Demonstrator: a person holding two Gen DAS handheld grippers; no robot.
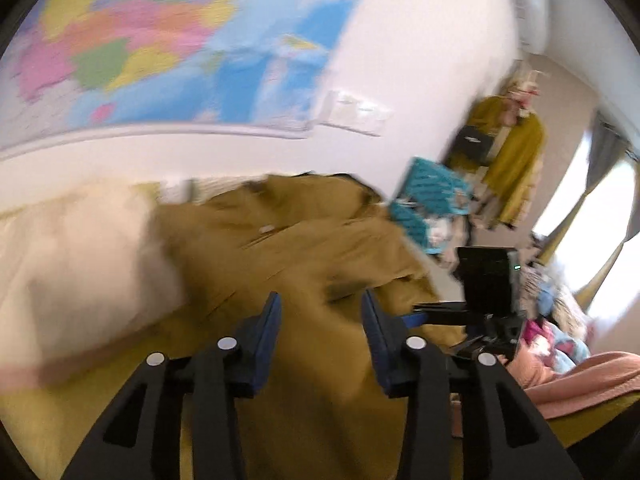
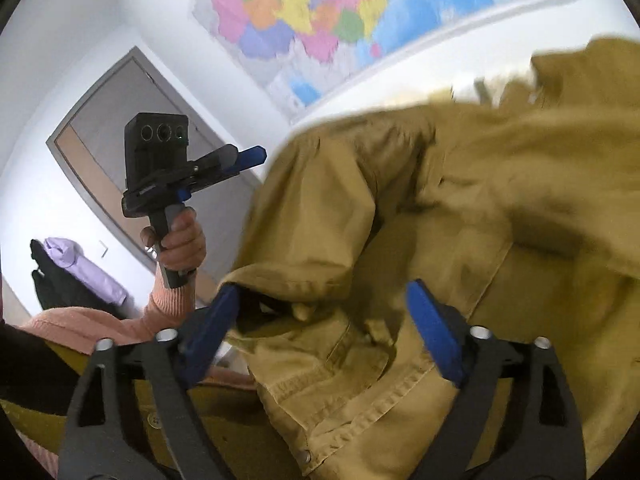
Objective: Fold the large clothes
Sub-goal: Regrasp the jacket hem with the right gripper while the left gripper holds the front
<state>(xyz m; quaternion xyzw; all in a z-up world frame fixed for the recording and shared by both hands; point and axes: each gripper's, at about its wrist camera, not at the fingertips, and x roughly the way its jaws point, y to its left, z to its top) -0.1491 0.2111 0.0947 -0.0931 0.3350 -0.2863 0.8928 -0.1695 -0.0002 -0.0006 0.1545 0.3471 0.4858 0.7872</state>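
A large mustard-brown jacket (image 1: 300, 232) lies crumpled on a bed with a yellow sheet (image 1: 100, 412). In the left wrist view my left gripper (image 1: 320, 296) hovers over the jacket with its blue pads apart, and the cloth shows through the gap without being pinched. My right gripper (image 1: 420, 314) comes in from the right at the jacket's edge. In the right wrist view the right gripper (image 2: 322, 288) stands wide open, with a cuff and stitched hem of the jacket (image 2: 360, 240) lying loose between its fingers. A hand holds the left gripper (image 2: 256, 156) up at the left, empty.
A white pillow (image 1: 80, 260) lies left of the jacket. A coloured map (image 1: 140, 40) hangs on the wall behind the bed. At the right are a teal box (image 1: 428, 196), hanging clothes (image 1: 516, 156), a clothes pile (image 1: 552, 320) and a window. A door (image 2: 108, 120) and a salmon sleeve (image 2: 172, 304) are at the left.
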